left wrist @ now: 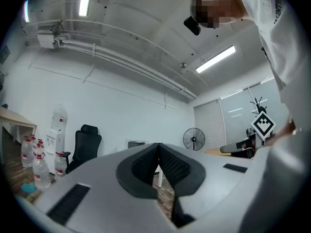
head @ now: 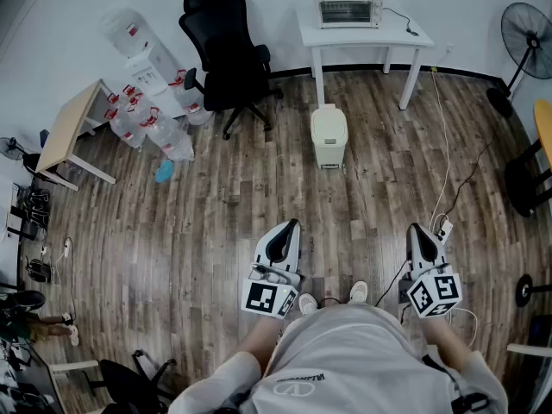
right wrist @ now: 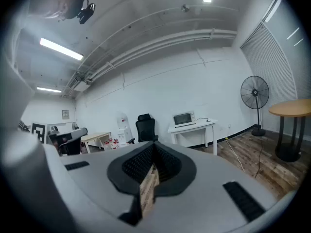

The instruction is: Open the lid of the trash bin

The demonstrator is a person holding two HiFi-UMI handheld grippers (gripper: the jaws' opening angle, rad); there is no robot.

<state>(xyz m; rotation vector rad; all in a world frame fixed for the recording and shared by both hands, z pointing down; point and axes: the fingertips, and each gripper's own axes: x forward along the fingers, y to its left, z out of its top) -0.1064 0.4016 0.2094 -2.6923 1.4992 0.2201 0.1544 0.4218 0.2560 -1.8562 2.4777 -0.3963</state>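
Bin (head: 329, 136): upright on the wood floor (head: 216, 222), lid down. Stands just in front of the white table (head: 392, 34), near its left leg. Lies well ahead of both grippers, between their lines and nearer the left one's. Touched by neither.

Left gripper (head: 292, 226): held low before the body, pointed forward toward the bin. Jaws together, tips meeting, nothing between them.

Right gripper (head: 417, 229): level with the left and well apart from it, also pointed forward. Jaws together, nothing gripped.

Between the two grippers, at the near edge: white shoes (head: 307, 304) on the floor.

Right of the bin: white cable (head: 442, 145) running along the floor from the wall side toward the right gripper.

On the table: small oven (head: 348, 12), set toward the middle.

Left of the table: black chair (head: 226, 54) against the wall.

Further left: water dispenser (head: 142, 54), with a cluster of bottles (head: 151, 126) at its foot. Beside them a wooden desk (head: 69, 128).

Far right, by the wall: standing fan (head: 526, 28).
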